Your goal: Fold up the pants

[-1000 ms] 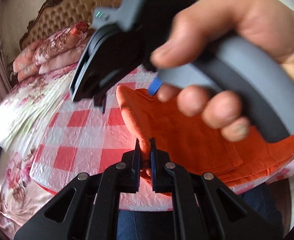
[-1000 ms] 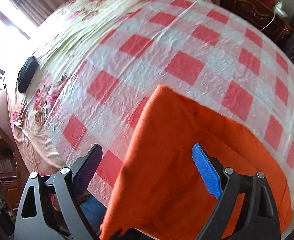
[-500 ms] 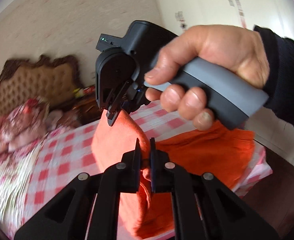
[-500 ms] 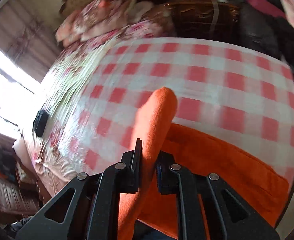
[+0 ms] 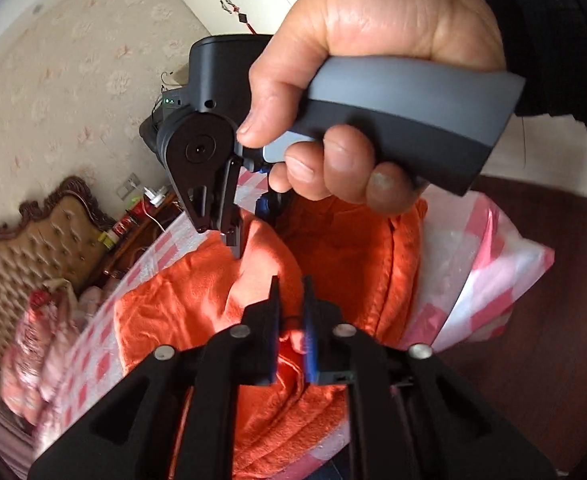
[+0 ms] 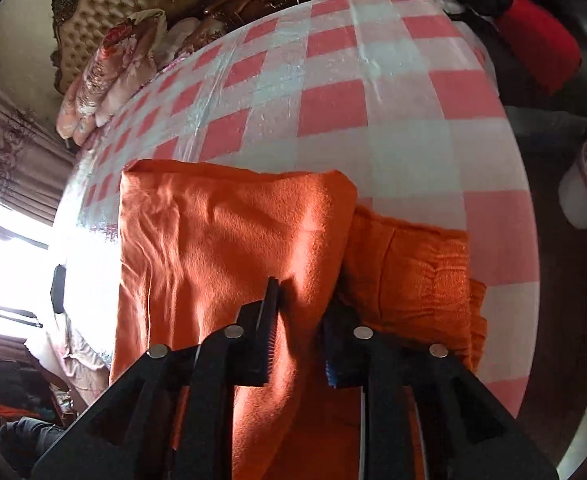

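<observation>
- We see a bed covered with a red-and-white checked plastic sheet point(image 6: 373, 92), shiny and creased.
- The orange pants point(image 6: 221, 240) lie on that sheet near its front edge, one part doubled over the gathered waistband point(image 6: 429, 264).
- Our left gripper point(image 5: 291, 322) has a fold of the orange cloth between its jaws, which are opening.
- Our right gripper point(image 6: 299, 328) also has cloth between its jaws, and they too are opening; the right hand point(image 5: 373, 92) wraps its grey handle.
- Behind stand a tufted headboard point(image 6: 133, 4) and floral bedding point(image 6: 113, 68).
- Pale patterned wallpaper point(image 5: 73, 60) covers the wall; curtains point(image 6: 9, 160) hang beside a bright window.
</observation>
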Motion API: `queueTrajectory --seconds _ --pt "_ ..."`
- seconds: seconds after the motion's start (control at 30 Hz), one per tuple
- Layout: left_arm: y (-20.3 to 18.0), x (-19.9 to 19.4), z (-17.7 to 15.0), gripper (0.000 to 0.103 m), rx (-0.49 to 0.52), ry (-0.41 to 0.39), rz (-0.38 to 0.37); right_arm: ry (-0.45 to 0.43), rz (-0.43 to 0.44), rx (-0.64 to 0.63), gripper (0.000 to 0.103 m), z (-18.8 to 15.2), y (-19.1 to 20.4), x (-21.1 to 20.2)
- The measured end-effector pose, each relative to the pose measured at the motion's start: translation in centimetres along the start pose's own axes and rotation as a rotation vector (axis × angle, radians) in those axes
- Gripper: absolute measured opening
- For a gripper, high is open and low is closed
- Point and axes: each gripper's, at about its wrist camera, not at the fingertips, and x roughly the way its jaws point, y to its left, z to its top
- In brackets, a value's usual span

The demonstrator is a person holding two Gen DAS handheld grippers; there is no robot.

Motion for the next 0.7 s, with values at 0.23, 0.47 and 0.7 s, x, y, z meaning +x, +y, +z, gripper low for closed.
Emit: queueTrajectory --seconds 0.23,0.47,0.7 --pt "-2.2 0.0 -0.4 0.016 0.052 0.027 0.036 -0.038 0.032 -0.060 0.027 -0.4 0.3 -0.5" --pt "-2.7 -1.6 1.5 0.007 0.096 -0.034 0.073 -0.077 0.053 -0.128 0.005 0.0 1.4 -3.5" --pt "-4.0 -2.2 5.0 0.007 0.136 -0.061 0.033 -0.123 -0.011 -0.169 0.005 0.1 1.1 -7.3"
